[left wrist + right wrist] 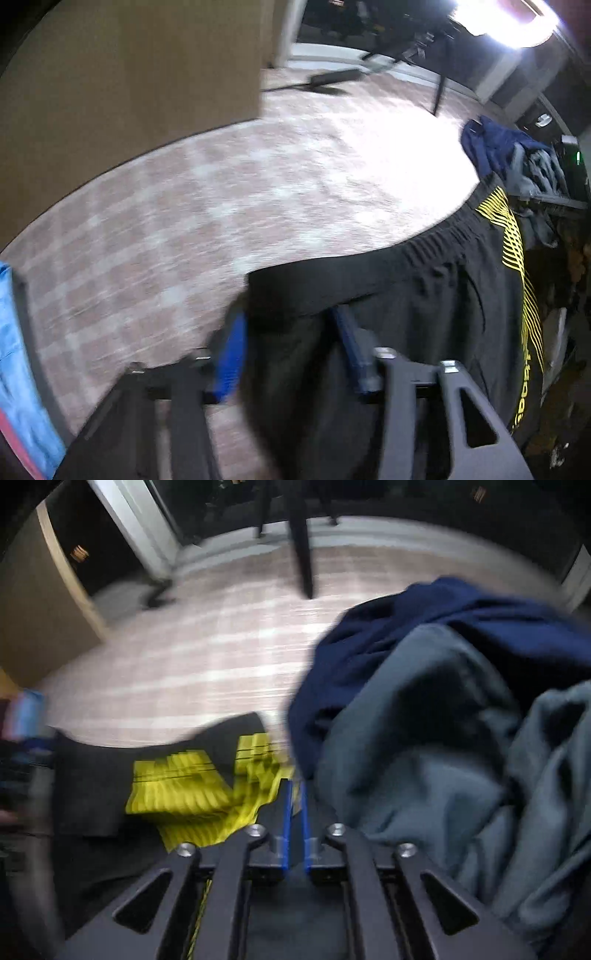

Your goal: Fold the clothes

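Black shorts point(424, 277) with yellow stripes point(513, 236) lie stretched along the near side of the checked surface point(221, 184). In the left wrist view my left gripper point(288, 314) holds the waistband's left corner, and black cloth fills the space between its blue fingers point(232, 354). In the right wrist view the shorts point(92, 775) lie to the left, with their yellow-striped part point(184, 786) crumpled. My right gripper point(294, 784) has its fingertips at that striped edge, only a slim gap between them. Blur hides whether cloth is pinched there.
A pile of navy point(443, 627) and grey-green point(424, 720) clothes sits close on the right, also visible as the navy garment point(487, 147). A light blue garment point(14, 350) lies at the far left. A brown panel point(129, 74) and chair legs point(303, 554) stand beyond the surface.
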The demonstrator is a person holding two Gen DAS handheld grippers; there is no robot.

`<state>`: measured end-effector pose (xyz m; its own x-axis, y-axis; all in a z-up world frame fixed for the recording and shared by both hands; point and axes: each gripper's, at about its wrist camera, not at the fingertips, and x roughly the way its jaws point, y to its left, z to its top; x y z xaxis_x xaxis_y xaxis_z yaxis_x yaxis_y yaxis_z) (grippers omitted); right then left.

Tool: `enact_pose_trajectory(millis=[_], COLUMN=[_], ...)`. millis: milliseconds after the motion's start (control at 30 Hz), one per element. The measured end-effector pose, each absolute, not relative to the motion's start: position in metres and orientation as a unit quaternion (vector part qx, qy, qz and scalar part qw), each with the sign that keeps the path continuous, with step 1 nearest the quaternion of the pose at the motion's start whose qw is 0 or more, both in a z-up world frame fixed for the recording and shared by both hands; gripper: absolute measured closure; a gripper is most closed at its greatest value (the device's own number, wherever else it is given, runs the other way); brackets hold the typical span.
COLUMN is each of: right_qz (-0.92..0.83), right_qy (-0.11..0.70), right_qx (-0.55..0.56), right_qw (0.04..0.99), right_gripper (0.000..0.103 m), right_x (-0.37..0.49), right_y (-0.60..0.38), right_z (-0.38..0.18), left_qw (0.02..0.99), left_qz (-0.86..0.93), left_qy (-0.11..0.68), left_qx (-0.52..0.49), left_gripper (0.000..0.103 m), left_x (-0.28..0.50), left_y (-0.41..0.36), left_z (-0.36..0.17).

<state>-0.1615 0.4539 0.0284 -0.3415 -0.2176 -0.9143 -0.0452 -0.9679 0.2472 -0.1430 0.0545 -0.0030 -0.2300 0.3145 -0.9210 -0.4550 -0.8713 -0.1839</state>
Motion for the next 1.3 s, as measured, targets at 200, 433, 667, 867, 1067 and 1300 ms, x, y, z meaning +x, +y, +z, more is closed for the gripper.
enact_pose_trajectory(millis=[200, 433, 667, 867, 1067, 1300], right_qz=[-0.822, -0.808, -0.807, -0.791, -0.8, -0.829], right_qy=[-0.104, -0.083, -0.062, -0.13, -0.078, -0.142], right_qx=[0.553, 0.57, 0.574, 0.581, 0.577, 0.515], right_qw=[0.085, 0.123, 0.126, 0.141, 0.145, 0.166], right_gripper=[0.053, 0.074, 0.089, 0.053, 0.059, 0.096], right_x=[-0.172, -0.195, -0.187, -0.192, -0.191, -0.153], right_y=[0.444, 0.422, 0.433, 0.443, 0.413, 0.424], right_z=[0.04, 0.002, 0.016, 0.016, 0.005, 0.042], left_qw=[0.257, 0.23, 0.203, 0.198, 0.196, 0.226], left_qz=[0.798, 0.821, 0.81, 0.807, 0.797, 0.821], left_qy=[0.058, 0.081, 0.08, 0.038, 0.065, 0.05], left_qx=[-0.543, -0.516, -0.544, -0.555, -0.568, -0.522], left_gripper=[0.097, 0.096, 0.053, 0.048, 0.07, 0.09], left_x=[-0.131, -0.114, -0.125, -0.145, -0.144, -0.109], left_y=[0.051, 0.035, 0.039, 0.027, 0.042, 0.036], left_z=[0.017, 0.047, 0.02, 0.015, -0.005, 0.042])
